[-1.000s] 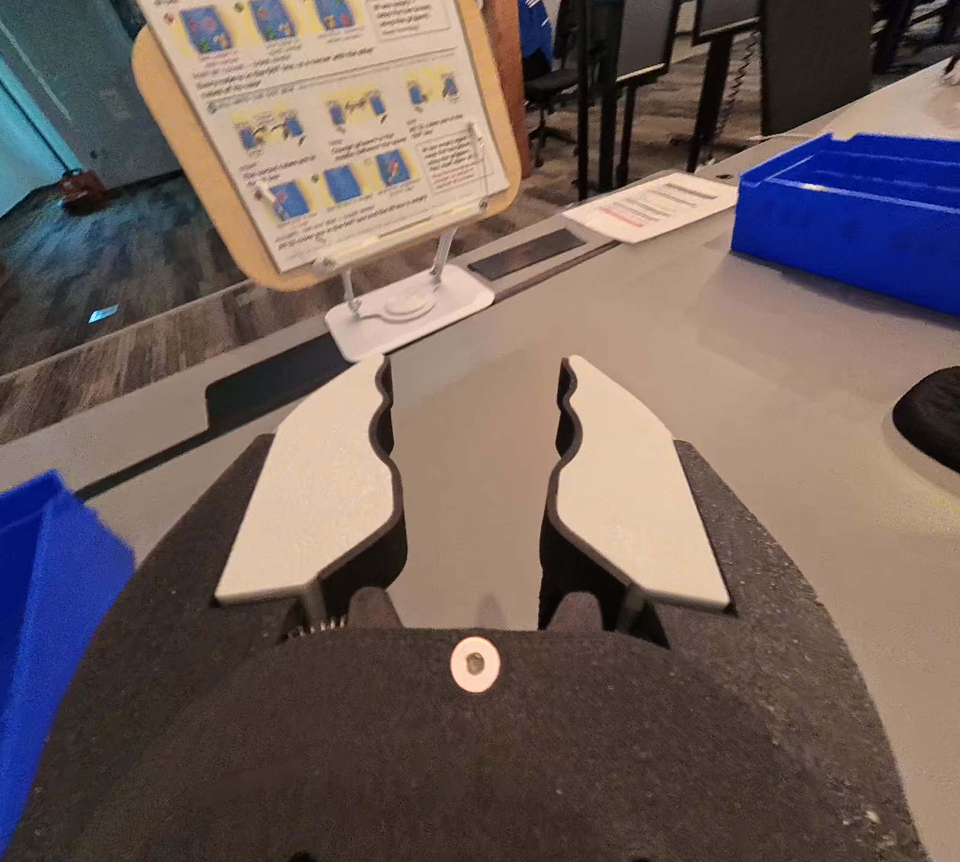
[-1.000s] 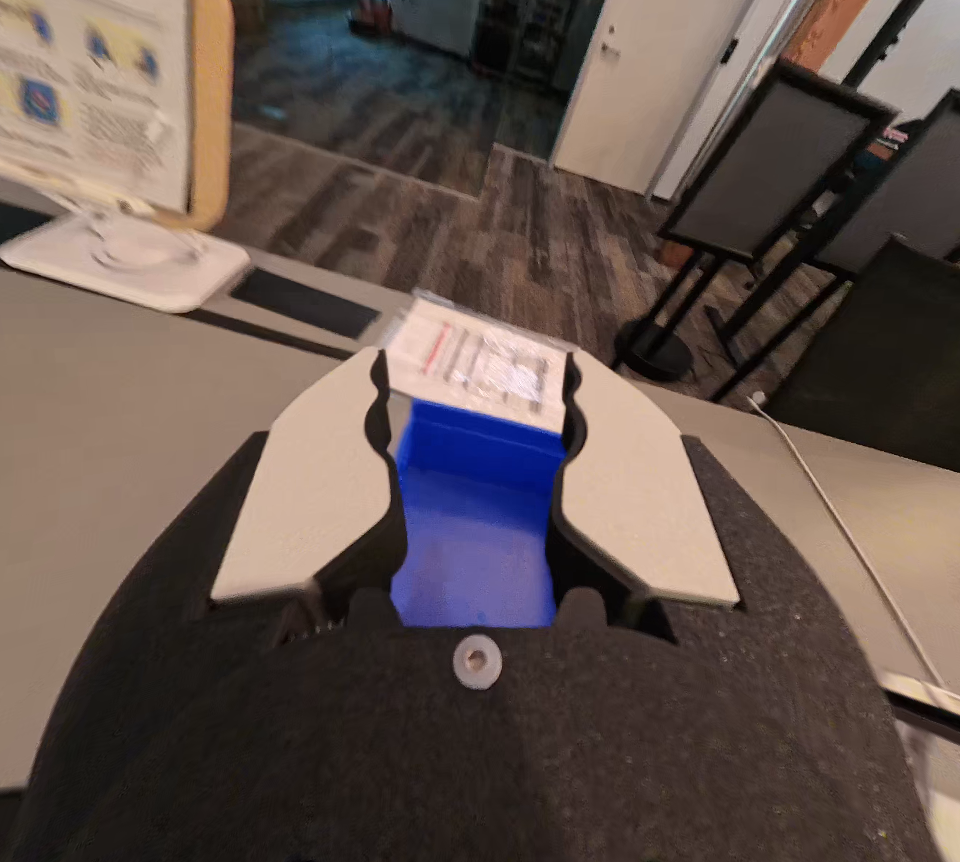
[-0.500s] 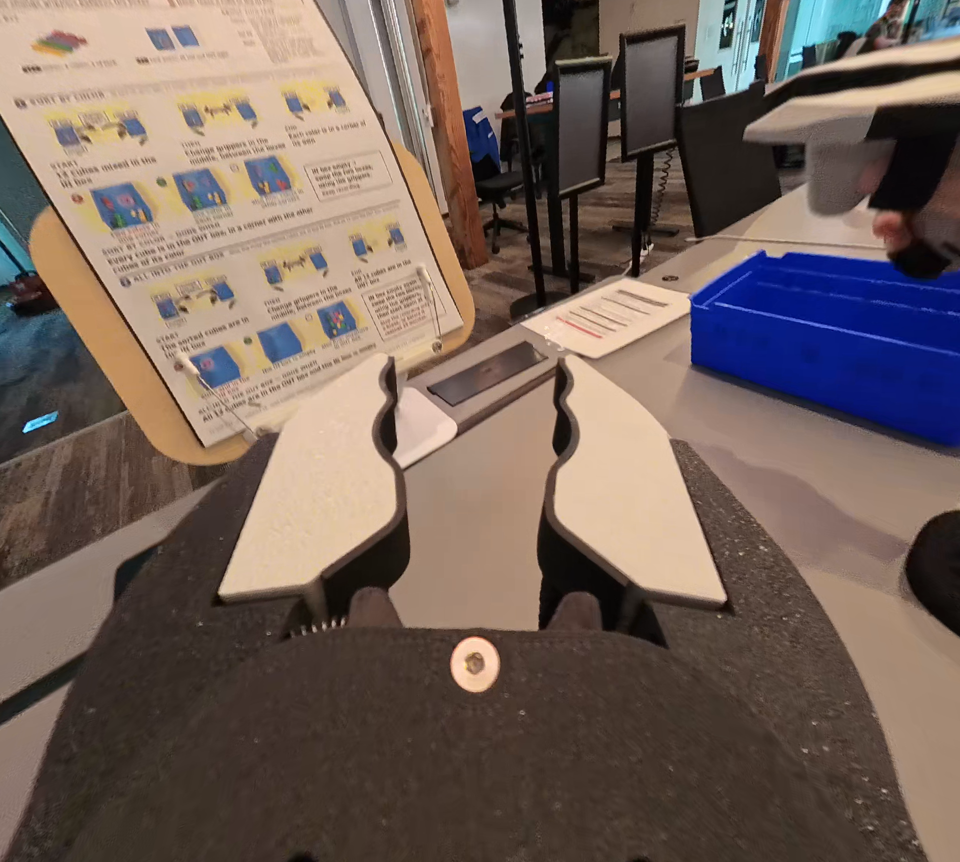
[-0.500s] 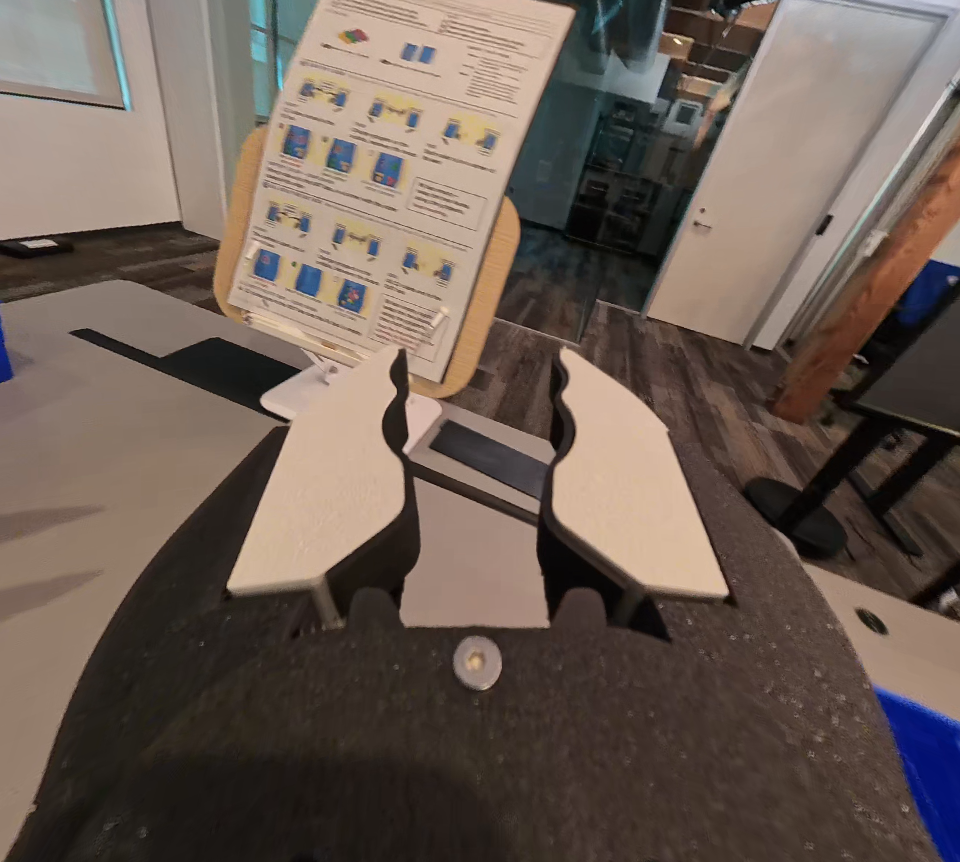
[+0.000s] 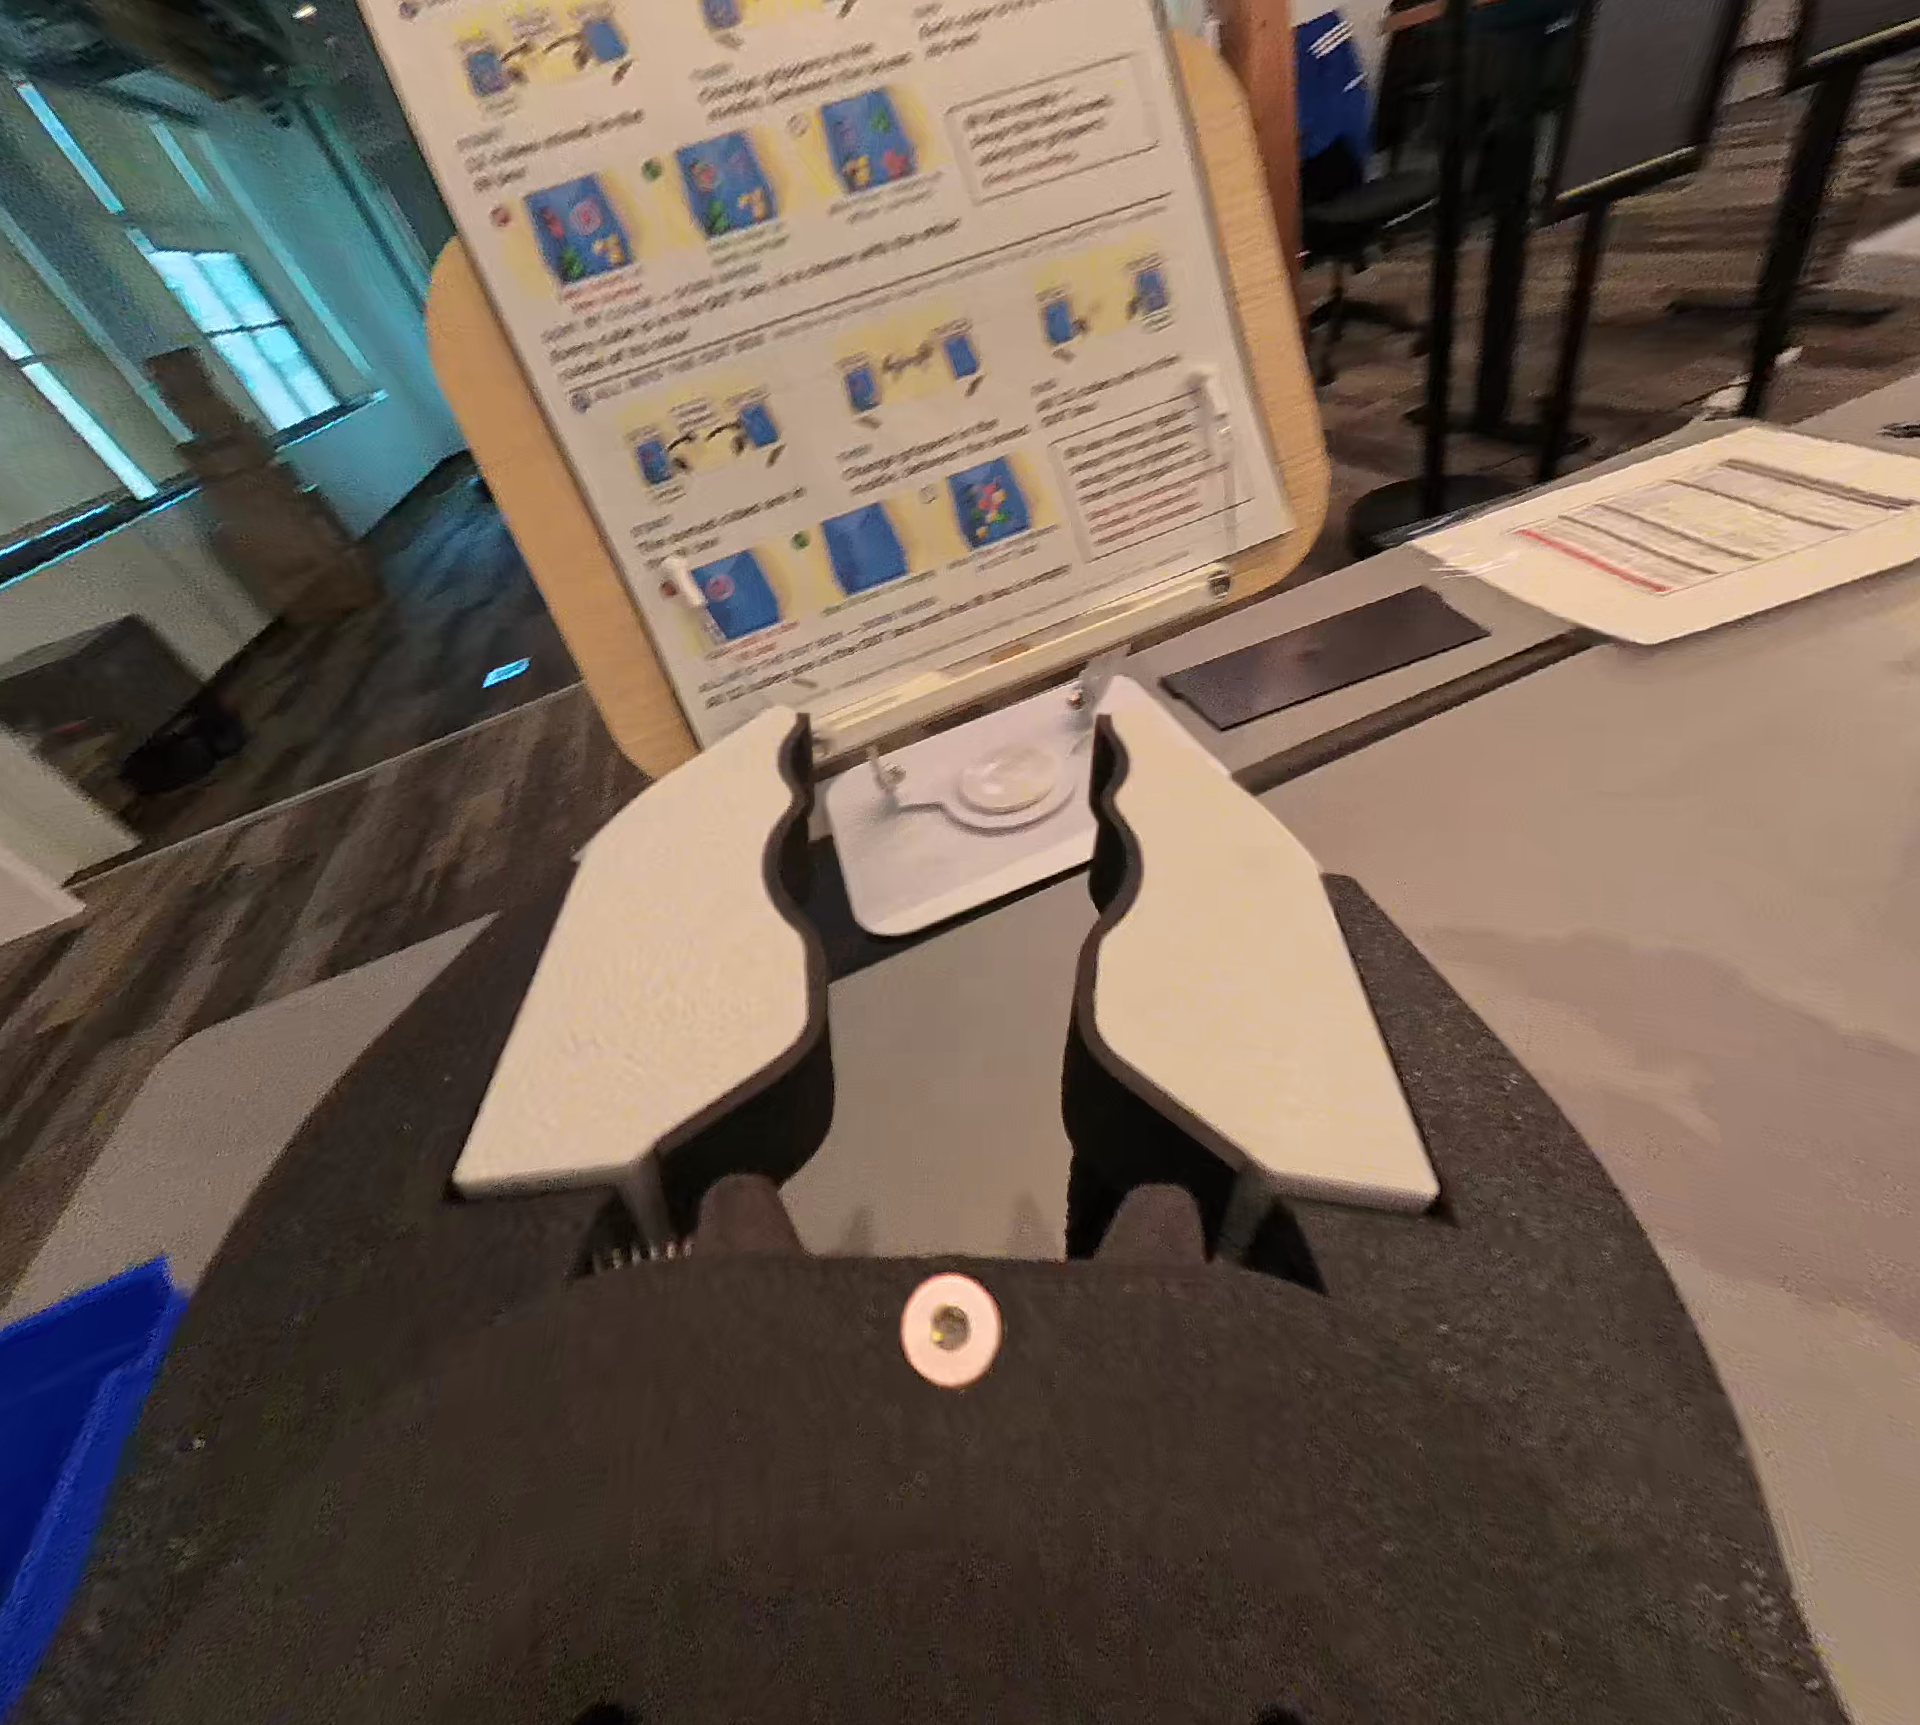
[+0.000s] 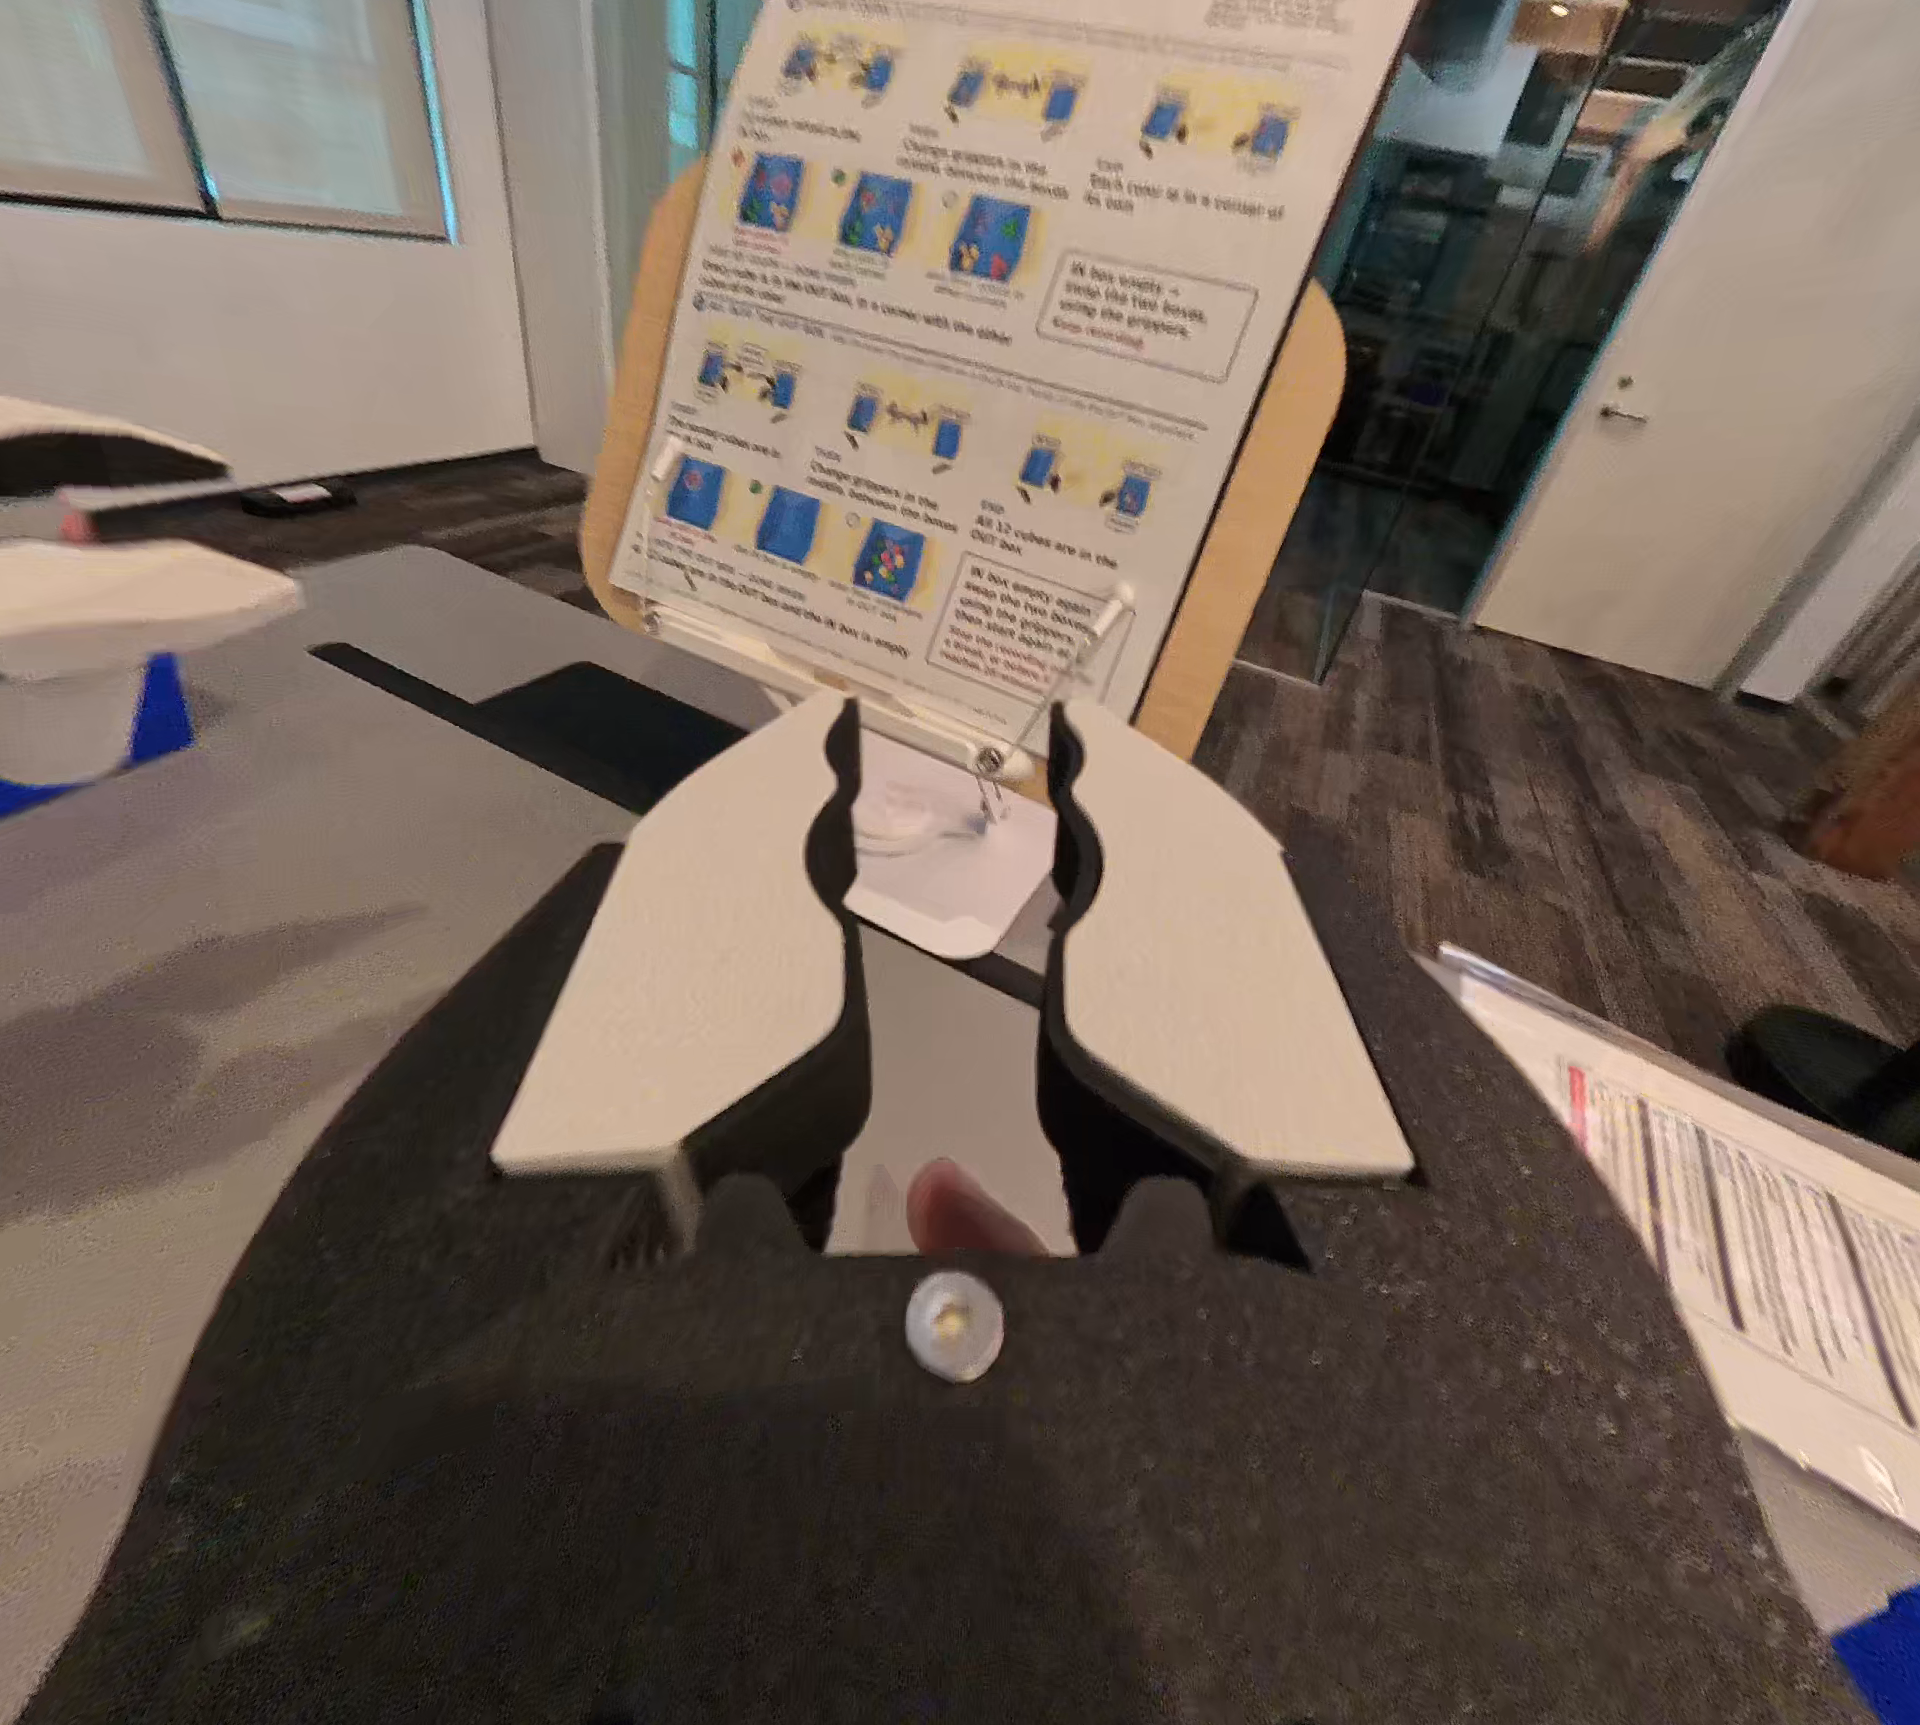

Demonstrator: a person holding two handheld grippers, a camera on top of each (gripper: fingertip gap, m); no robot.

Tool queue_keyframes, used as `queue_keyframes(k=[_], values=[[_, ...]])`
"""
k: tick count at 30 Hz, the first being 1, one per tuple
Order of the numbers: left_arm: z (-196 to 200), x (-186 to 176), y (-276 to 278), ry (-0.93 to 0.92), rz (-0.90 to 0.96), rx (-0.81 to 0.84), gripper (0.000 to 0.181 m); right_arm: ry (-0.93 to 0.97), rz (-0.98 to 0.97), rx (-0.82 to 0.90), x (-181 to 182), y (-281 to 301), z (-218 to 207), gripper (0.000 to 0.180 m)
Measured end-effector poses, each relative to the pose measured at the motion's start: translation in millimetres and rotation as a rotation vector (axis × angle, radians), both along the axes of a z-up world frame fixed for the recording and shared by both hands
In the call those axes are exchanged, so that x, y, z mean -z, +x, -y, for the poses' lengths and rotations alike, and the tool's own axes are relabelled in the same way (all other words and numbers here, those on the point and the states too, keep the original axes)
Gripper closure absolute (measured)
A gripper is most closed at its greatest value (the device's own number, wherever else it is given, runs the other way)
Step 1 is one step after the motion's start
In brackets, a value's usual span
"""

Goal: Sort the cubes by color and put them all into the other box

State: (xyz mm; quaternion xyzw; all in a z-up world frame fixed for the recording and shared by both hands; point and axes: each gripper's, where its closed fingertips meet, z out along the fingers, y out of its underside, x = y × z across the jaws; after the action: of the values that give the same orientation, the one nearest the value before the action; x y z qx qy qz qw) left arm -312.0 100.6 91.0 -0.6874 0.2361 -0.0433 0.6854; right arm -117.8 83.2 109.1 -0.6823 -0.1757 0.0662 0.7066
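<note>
My left hand-held gripper (image 5: 951, 745) is parted and empty above the grey surface (image 5: 1558, 896), aimed at the instruction board (image 5: 831, 241) at the far edge. My right hand-held gripper (image 6: 951, 725) is likewise parted, holding nothing, facing the same board. A blue box (image 5: 62, 1426) shows at the left side; I see no cubes.
</note>
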Motion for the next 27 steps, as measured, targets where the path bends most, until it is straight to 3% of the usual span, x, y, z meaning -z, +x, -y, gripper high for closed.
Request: queue_keyframes(k=[5, 9, 14, 19, 23, 27], values=[[-12, 10, -25, 0.008, -0.011, -0.115, 0.133, -0.09, 0.126, 0.099, 47, 18, -17, 0.158], [-14, 2, -44, 0.019, -0.017, -0.155, 0.138, -0.139, 0.152, 0.042, 60, 9, -16, 0.163], [2, -9, -67, -0.045, -0.015, -0.111, 0.141, -0.212, 0.179, 0.012, 78, 13, -18, 0.16], [29, -29, -134, -0.1, -0.038, -0.126, 0.145, -0.297, 0.184, -0.016, 96, 22, -22, 0.157], [45, -7, -225, -0.275, -0.233, -0.202, 0.146, -0.332, 0.213, -0.019, 104, 30, -24, 0.154], [69, 53, -328, -0.644, -0.355, -0.344, 0.148, -0.361, 0.212, -0.036, 110, 27, -26, 0.154]])
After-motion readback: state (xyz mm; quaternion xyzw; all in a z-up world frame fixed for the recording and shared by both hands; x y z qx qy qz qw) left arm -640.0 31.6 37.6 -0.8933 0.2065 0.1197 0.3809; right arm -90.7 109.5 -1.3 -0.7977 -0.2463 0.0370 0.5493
